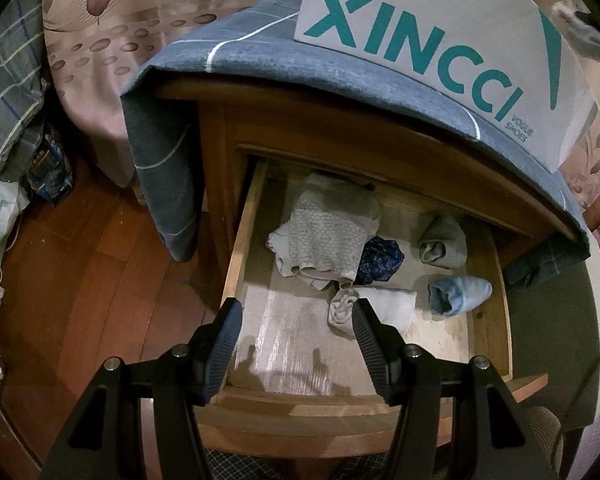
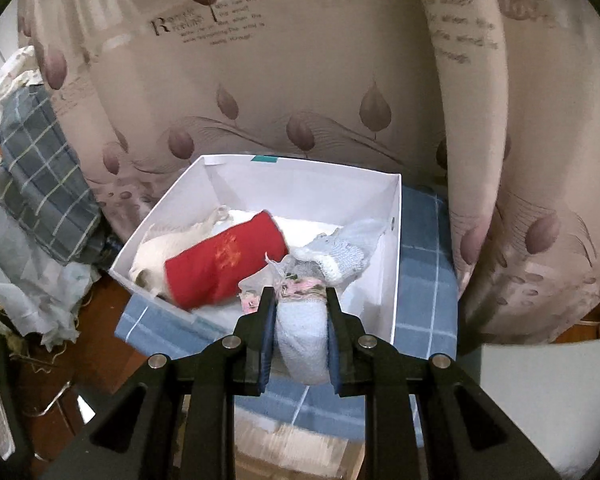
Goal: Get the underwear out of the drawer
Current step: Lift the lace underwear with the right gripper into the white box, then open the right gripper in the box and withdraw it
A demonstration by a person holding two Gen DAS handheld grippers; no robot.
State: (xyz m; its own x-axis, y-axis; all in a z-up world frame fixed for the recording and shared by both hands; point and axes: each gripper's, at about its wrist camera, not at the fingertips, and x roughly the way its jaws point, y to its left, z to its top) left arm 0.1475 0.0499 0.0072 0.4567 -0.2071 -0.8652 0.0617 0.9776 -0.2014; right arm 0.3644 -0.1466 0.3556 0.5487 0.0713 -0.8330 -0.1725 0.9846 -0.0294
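The right gripper (image 2: 298, 316) is clamping a rolled pale-blue knitted piece of underwear (image 2: 302, 344) between its dark pads, while the left gripper (image 1: 296, 332) is hanging with its jaws parted and nothing between them.

In the left wrist view, the wooden bedside cabinet (image 1: 340, 128) is filling the middle, with a blue checked cloth (image 1: 260, 52) draped over its top and a white cardboard shoebox with teal lettering (image 1: 440, 40) sitting at one o'clock. Its pulled-out wooden drawer (image 1: 240, 240) is lying under the left gripper. Inside, a folded grey patterned garment (image 1: 324, 236) is sitting at twelve o'clock, a dark blue bundle (image 1: 382, 260) touching its right edge, a rolled grey piece (image 1: 444, 244) at two o'clock, and a rolled light-blue piece (image 1: 458, 294) just below it (a white roll (image 1: 384, 306) is lying beside the right finger).

In the right wrist view, the held roll is hovering at the box's near edge; inside the box, a red folded garment (image 2: 220, 264) is resting at eleven o'clock.
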